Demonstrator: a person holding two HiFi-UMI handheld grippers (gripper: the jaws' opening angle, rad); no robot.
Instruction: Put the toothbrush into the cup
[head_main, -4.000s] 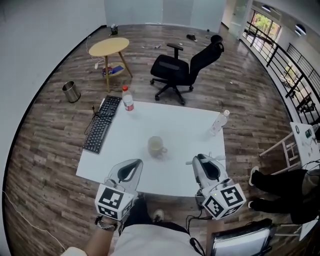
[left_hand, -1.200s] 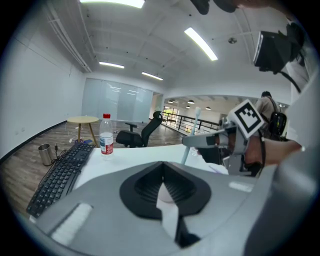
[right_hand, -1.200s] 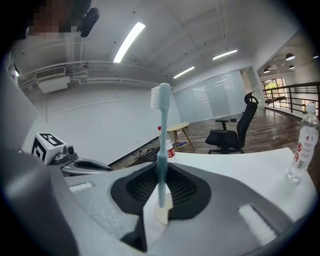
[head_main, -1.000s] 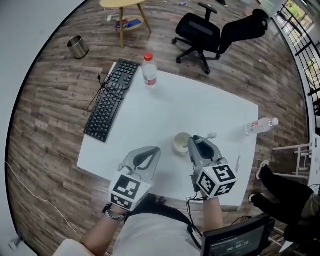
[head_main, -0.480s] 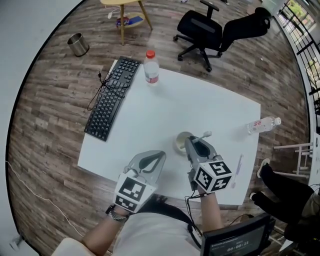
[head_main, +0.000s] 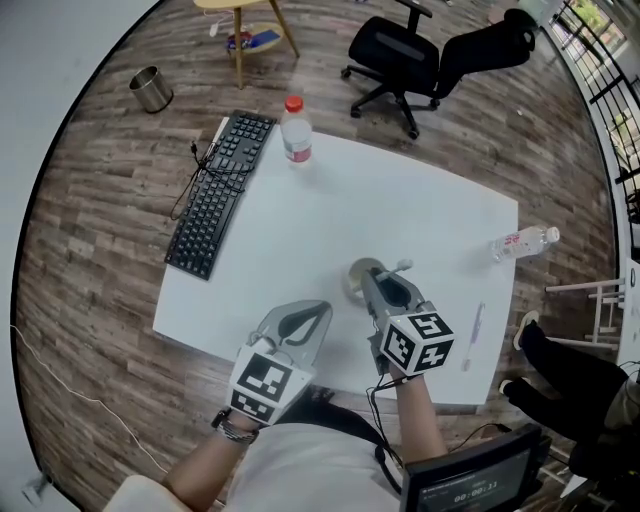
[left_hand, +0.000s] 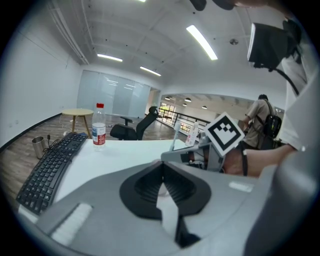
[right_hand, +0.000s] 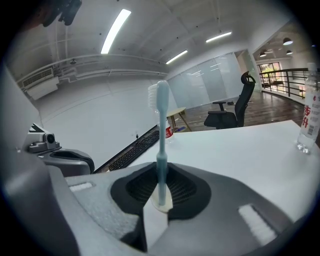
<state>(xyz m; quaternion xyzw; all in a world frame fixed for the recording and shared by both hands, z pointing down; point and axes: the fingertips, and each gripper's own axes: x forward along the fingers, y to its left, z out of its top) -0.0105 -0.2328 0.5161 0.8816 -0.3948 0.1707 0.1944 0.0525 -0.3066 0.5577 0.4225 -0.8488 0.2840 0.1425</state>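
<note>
Plainly, our right gripper (right_hand: 160, 199) is pinching the toothbrush (right_hand: 161, 145) low on its handle, with the two dark ribbed pads pressed against it from either side. The brush's long axis runs up and away from the jaws, leaning only a little. The bristle head is the far, upper end and the butt is the near, lower one. Its handle is a slim, smooth, pale blue-green rod, slightly see-through, that swells just above the grip. The head is a flat oblong with a block of white bristles facing the left gripper's side.

The cup (head_main: 352, 276) (cream, round, open-topped) sits on the white table (head_main: 300, 230) right at the tips of the right gripper. It lies a touch to their left, between the noses of the two grippers. From above, the brush head shows just past the cup's rim on the right gripper's right. We cannot tell whether the butt is inside the cup.

Our left gripper (left_hand: 162, 182) has its jaws pressed together on nothing and is held beside the right one, its nose near the cup. Well ahead of the left gripper lie a black keyboard (head_main: 212, 195) and an upright clear plastic bottle (head_main: 295, 132) with a red cap.
</note>
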